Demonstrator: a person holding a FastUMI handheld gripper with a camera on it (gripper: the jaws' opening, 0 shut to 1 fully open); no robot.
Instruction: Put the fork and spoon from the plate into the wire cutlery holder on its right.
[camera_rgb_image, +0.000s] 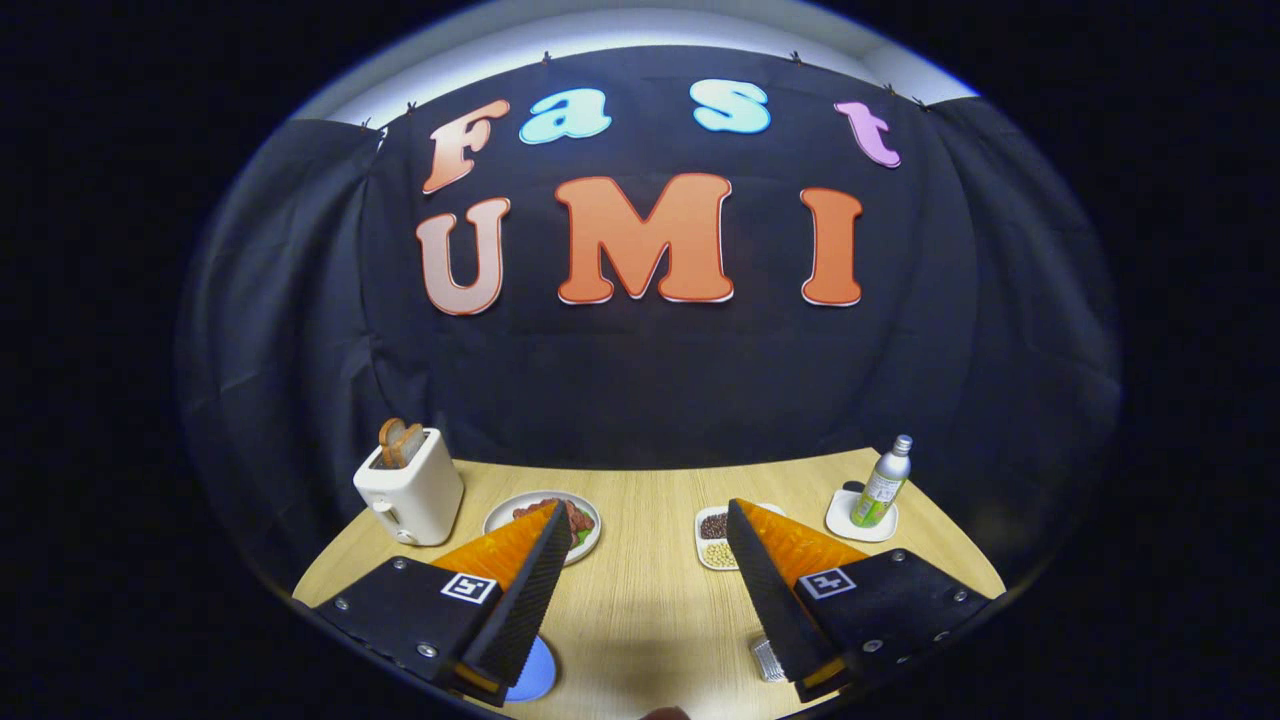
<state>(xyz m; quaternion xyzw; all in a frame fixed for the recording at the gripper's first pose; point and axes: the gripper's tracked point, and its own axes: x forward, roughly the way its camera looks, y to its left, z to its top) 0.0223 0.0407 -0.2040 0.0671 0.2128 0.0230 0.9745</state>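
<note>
Two fingers of the tool (640, 520) stand wide apart over the wooden bench (640, 600), holding nothing. Under the left finger shows a blue plate (535, 672); by the right finger's base a bit of the wire cutlery holder (765, 660). Beyond stand a toaster (410, 490), a food plate (585, 520), a bean dish (712, 540) and a bottle (880, 485). Fork and spoon: cannot tell.

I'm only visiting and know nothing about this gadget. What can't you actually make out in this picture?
1. Blue plate, gripper view: mostly covered by the left finger; any fork or spoon on it is hidden.
2. Wire cutlery holder: just a sliver shows beside the right finger.
3. Plate of food and divided dish: partly behind the fingertips, contents too small to name.
4. Bottle: label too small.

The gripper is open, holding nothing.
</note>
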